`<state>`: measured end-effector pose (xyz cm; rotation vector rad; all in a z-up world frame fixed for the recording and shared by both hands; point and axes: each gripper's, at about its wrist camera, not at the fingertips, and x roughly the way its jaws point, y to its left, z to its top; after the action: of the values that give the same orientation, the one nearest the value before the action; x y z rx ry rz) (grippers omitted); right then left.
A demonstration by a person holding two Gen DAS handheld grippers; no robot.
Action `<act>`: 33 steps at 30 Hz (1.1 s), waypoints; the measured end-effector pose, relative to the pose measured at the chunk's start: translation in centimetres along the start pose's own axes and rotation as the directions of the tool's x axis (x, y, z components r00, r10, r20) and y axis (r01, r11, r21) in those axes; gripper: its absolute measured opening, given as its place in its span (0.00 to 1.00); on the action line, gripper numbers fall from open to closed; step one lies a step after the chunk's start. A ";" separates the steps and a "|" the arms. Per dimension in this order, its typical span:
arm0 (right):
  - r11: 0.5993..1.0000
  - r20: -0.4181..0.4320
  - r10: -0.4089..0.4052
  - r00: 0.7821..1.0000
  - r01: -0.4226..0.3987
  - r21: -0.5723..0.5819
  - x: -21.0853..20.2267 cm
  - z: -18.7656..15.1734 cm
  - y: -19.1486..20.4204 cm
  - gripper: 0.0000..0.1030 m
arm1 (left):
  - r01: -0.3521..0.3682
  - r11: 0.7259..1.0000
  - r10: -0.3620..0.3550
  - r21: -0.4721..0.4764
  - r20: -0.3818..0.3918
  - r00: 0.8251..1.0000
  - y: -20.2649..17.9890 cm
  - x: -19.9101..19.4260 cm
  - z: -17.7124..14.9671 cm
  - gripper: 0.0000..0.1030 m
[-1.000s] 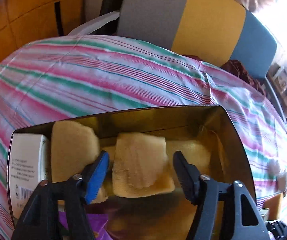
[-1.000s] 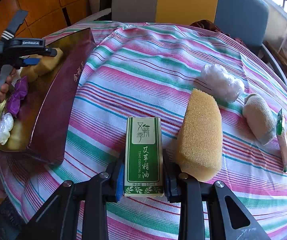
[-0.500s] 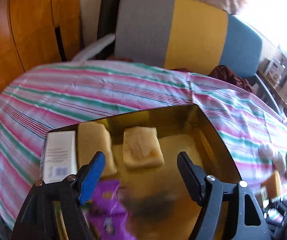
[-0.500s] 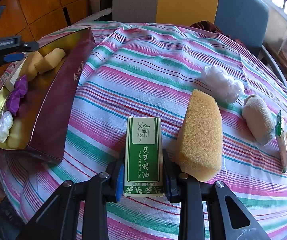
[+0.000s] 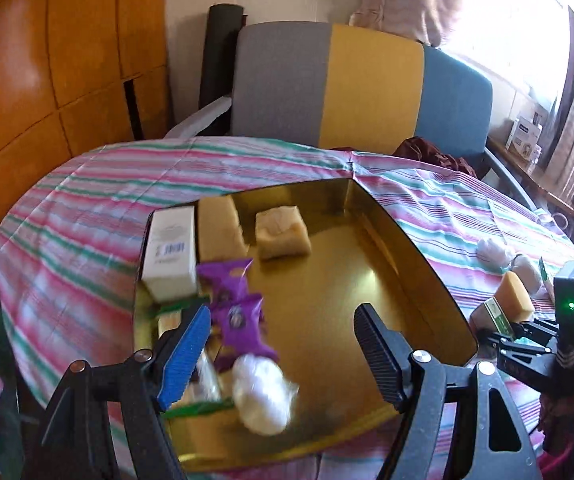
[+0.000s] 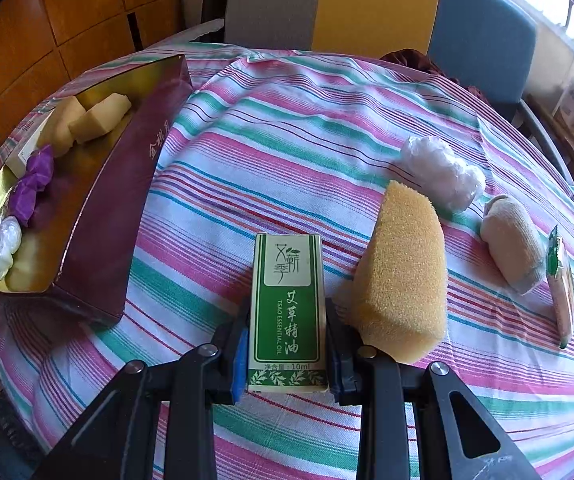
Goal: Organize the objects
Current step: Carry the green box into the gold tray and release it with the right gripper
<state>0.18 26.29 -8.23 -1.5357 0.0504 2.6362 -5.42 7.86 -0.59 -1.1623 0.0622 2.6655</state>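
My left gripper (image 5: 283,344) is open and empty, held above the near end of the gold-lined box (image 5: 419,264). In the box lie two yellow sponge pieces (image 5: 283,232), a white carton (image 5: 169,248), purple wrapped sweets (image 5: 235,312) and a white wrapped lump (image 5: 263,392). My right gripper (image 6: 287,356) is shut on a green essential-oil carton (image 6: 287,304) low over the striped tablecloth. The box also shows at the left of the right wrist view (image 6: 99,216).
On the cloth to the right of the carton lie a large yellow sponge (image 6: 403,284), a white plastic bundle (image 6: 443,172), a rolled beige cloth (image 6: 511,248) and a thin green-edged packet (image 6: 563,284). A grey, yellow and blue chair back (image 5: 359,88) stands behind the table.
My left gripper has pulled back and up from the sponge pieces, so more of the box and room shows. My right gripper has held still on the green carton.
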 end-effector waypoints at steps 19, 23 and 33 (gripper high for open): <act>0.991 0.066 0.008 0.998 -0.017 0.136 -4.3 2.5 0.9 0.30 | 0.046 0.996 -0.048 -0.073 -0.022 0.999 3.5 -0.7 -2.8 0.73; 0.990 0.131 0.081 0.988 -0.095 0.107 -6.6 5.0 3.8 0.30 | 0.035 0.992 -0.040 -0.124 -0.031 0.999 5.5 -0.6 -2.9 0.65; 0.970 0.050 0.244 0.968 -0.243 -0.029 -1.8 10.5 16.0 0.30 | 0.022 0.976 -0.038 -0.218 -0.069 0.997 9.7 0.0 -4.1 0.64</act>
<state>-9.51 11.03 -1.72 -1.5562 0.2201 2.8725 -4.68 -2.14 -3.88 -1.3134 -0.2386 2.6549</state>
